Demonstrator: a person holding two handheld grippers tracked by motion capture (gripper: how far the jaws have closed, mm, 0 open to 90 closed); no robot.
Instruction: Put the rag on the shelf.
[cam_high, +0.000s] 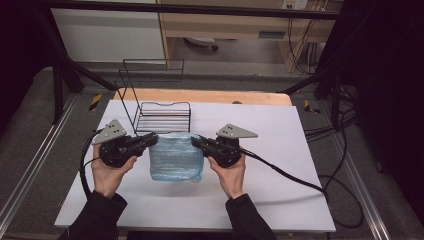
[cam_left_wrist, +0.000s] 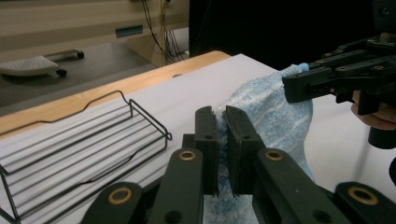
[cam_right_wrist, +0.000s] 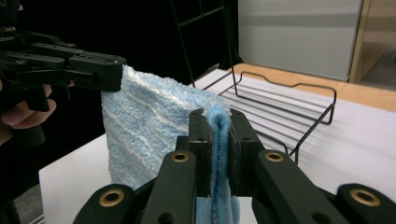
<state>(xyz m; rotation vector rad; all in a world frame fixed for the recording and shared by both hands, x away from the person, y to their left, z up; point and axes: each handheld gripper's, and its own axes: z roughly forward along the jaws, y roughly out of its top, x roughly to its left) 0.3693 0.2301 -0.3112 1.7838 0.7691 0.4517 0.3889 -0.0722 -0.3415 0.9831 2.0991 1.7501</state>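
**Blue towel held up by two corners, wire rack waiting behind**

While the person's forearms come in from the near edge of the white tabletop (cam_high: 280, 200), each hand carries a hand-held gripper clamped on an upper corner of the blue towel (cam_high: 176, 157). The left hand-held gripper (cam_high: 151, 139) has its jaws nearly together with terry cloth pinched between them, and the right hand-held gripper (cam_high: 196, 141) pinches a folded edge the same way. The towel hangs between them, its top edge slack, its lower edge apparently close to or on the tabletop. Just beyond it stands a black wire rack (cam_high: 162, 117) with a tall back frame.

The risk, as I judge it, lies in the grip: each holds only a thin edge of cloth, so a sharp pull apart could slip a corner free. Carried forward too low, the hanging cloth could snag on the rack's front rail and drag it.
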